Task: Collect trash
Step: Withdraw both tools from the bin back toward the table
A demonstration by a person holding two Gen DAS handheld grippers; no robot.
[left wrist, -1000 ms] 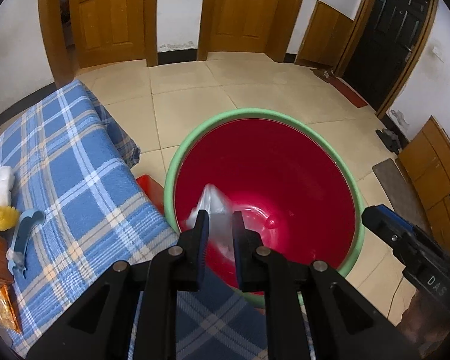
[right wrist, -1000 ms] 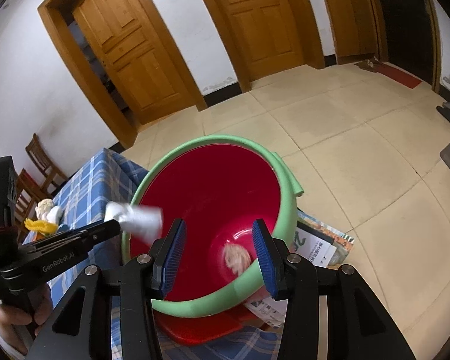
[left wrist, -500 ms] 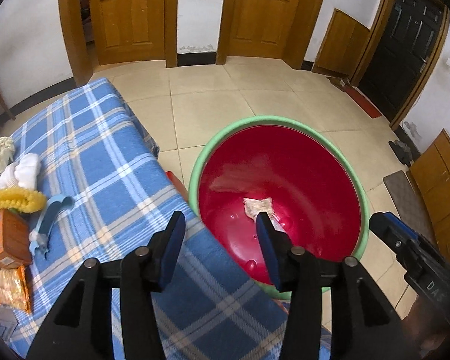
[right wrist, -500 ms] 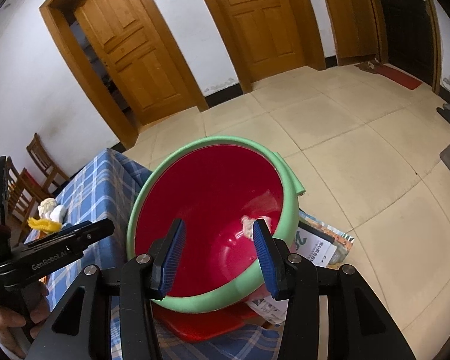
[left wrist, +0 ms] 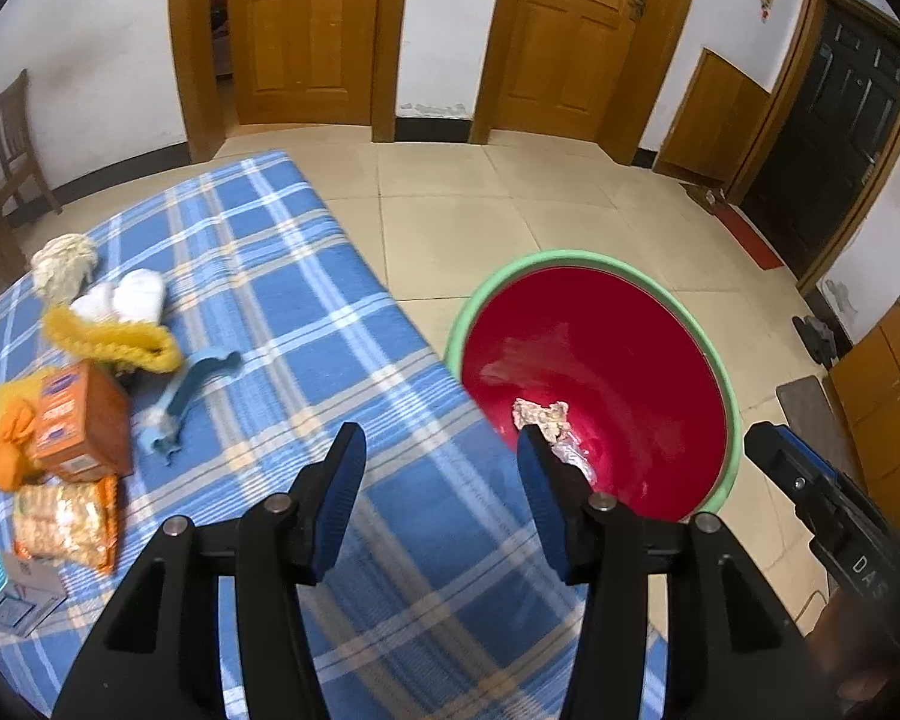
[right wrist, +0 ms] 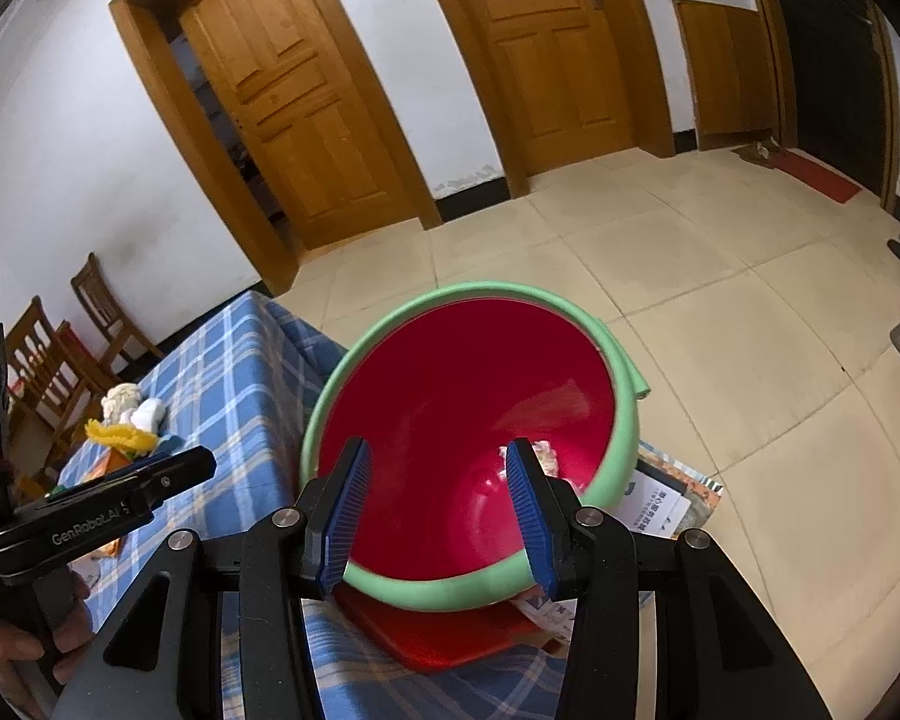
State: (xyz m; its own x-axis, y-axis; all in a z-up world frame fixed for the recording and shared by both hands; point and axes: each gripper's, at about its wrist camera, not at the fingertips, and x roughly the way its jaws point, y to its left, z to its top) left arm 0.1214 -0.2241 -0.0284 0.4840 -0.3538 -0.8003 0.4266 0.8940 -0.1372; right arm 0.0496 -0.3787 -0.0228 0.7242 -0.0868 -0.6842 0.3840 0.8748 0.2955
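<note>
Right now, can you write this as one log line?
left gripper: open, above tablecloth | right gripper: open | crumpled wrapper: in red bucket

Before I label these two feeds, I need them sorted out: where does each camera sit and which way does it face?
Left wrist: sits on the left gripper, looking down over the blue checked tablecloth toward the red bin; its own open fingers show, with the right gripper at the right edge.
Right wrist: sits on the right gripper, looking into the tilted red bin; its open fingers show, with the left gripper and the holding hand at left.
Shared: bin, tablecloth, wooden doors.
</note>
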